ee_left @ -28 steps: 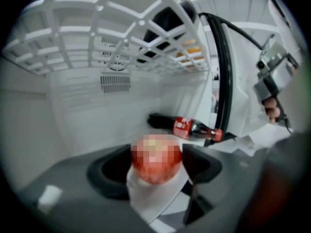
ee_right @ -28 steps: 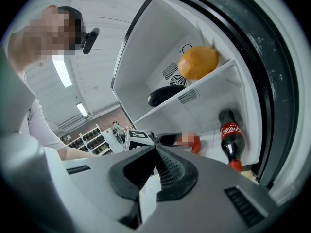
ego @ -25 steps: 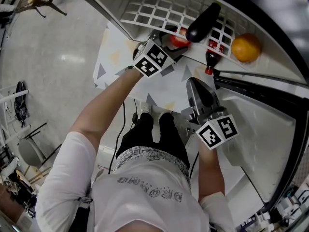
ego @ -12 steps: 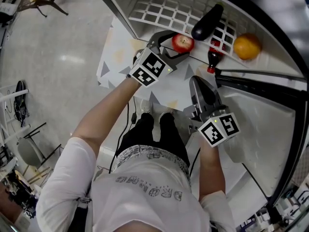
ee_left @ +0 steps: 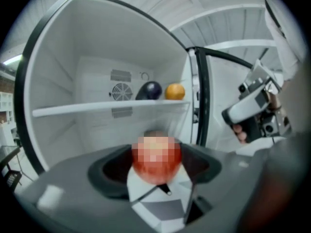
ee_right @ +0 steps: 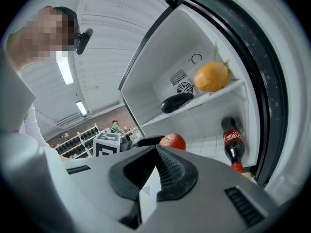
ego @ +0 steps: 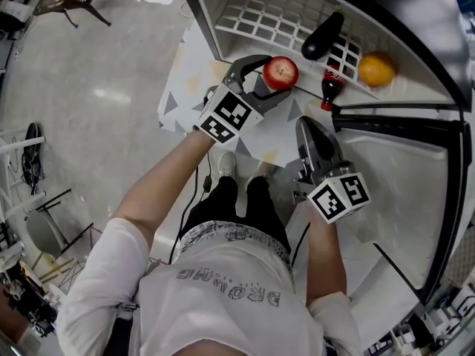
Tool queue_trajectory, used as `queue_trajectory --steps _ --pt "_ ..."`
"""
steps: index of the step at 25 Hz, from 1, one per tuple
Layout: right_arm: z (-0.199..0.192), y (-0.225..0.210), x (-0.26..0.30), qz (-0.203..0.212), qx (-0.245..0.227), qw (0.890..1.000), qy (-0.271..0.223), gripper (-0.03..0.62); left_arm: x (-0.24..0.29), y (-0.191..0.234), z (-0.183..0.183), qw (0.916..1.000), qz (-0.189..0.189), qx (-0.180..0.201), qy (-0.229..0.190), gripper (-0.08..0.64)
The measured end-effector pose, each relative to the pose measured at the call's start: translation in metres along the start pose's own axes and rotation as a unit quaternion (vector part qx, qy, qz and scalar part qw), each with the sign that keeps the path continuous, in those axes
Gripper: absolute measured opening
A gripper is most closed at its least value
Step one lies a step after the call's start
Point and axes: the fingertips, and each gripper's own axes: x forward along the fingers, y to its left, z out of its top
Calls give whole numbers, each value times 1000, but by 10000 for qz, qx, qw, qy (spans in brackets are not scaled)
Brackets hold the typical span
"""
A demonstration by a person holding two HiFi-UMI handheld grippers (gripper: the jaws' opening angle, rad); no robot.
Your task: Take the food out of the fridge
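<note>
The open fridge (ee_left: 73, 57) fills the head view from 12 to 3 o'clock, its wire shelf (ego: 256, 13) at 12. The left gripper (ego: 266, 80) reaches toward 12 o'clock and pinches a red apple (ego: 280, 73) between its jaws at the shelf's front edge. The right gripper (ego: 310, 136), at 1 o'clock and lower, has its jaws pressed together on nothing. On the shelf lie a dark eggplant (ego: 323, 35) and, at its 4 o'clock, an orange (ego: 377, 70). A cola bottle (ego: 330, 87) stands below the shelf, at the apple's 3 o'clock.
</note>
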Motion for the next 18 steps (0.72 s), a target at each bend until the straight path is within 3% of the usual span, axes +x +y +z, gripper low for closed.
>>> queue_trajectory --steps 18 --pt "20 31 -27 -56 -135 9995 -266 -11 -81 -20 41 9994 204 -77 -258 325"
